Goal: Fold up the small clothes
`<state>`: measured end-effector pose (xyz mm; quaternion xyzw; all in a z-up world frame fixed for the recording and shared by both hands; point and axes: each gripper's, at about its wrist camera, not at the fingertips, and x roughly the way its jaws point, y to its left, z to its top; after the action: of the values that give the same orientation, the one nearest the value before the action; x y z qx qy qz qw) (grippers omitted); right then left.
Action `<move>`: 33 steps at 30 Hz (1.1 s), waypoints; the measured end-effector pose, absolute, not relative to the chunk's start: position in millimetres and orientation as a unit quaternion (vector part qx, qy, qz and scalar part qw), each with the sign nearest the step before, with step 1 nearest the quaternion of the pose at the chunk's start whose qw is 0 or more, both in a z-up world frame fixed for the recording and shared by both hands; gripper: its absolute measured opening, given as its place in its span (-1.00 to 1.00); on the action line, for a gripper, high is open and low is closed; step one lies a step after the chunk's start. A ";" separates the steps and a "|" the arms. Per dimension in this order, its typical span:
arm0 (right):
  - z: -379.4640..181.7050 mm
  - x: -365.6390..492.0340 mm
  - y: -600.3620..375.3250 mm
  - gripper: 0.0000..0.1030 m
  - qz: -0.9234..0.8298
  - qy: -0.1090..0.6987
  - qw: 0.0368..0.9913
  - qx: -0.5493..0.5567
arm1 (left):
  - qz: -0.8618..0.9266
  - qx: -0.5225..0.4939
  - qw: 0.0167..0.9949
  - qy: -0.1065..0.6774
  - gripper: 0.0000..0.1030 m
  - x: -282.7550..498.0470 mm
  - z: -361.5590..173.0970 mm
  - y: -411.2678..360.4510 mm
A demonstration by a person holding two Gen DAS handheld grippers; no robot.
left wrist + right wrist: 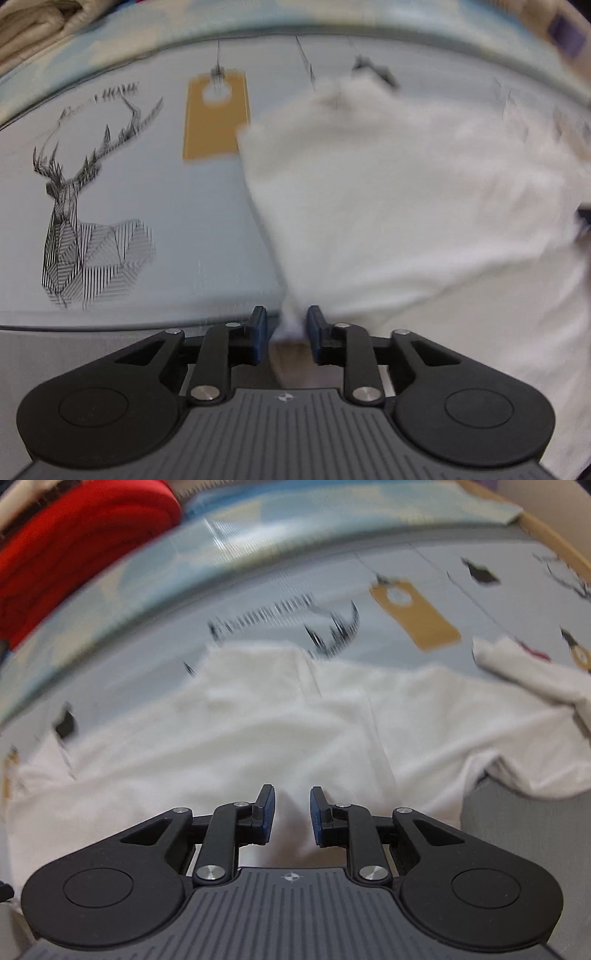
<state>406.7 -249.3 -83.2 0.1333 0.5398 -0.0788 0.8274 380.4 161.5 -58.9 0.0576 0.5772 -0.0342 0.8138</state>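
Note:
A small white garment (pixel 399 206) lies on a pale grey printed cloth (pixel 166 206). In the left wrist view my left gripper (pixel 286 325) is shut on a bunched corner of the garment, which fans out ahead and to the right. In the right wrist view the same white garment (pixel 229 731) spreads flat ahead. My right gripper (pixel 292 812) stands over it with its jaws a little apart, and garment cloth shows between the blue pads; whether they pinch it I cannot tell. Both views are motion-blurred.
The grey cloth carries a line-drawn deer (pixel 74 206) and a tan tag print (pixel 216 114). A red folded fabric (pixel 74 542) sits at the far left in the right wrist view. Beige fabric (pixel 33 26) lies at the far left in the left wrist view.

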 end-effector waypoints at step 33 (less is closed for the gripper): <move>23.0 340.0 -315.8 -0.24 -0.059 0.365 0.921 0.119 | 0.034 0.018 0.909 0.414 0.32 343.1 66.0 54.8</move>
<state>340.0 -315.8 23.0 0.1193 0.3651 -0.0593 0.9214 343.1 54.8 66.0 0.0176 0.4140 0.0339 0.9095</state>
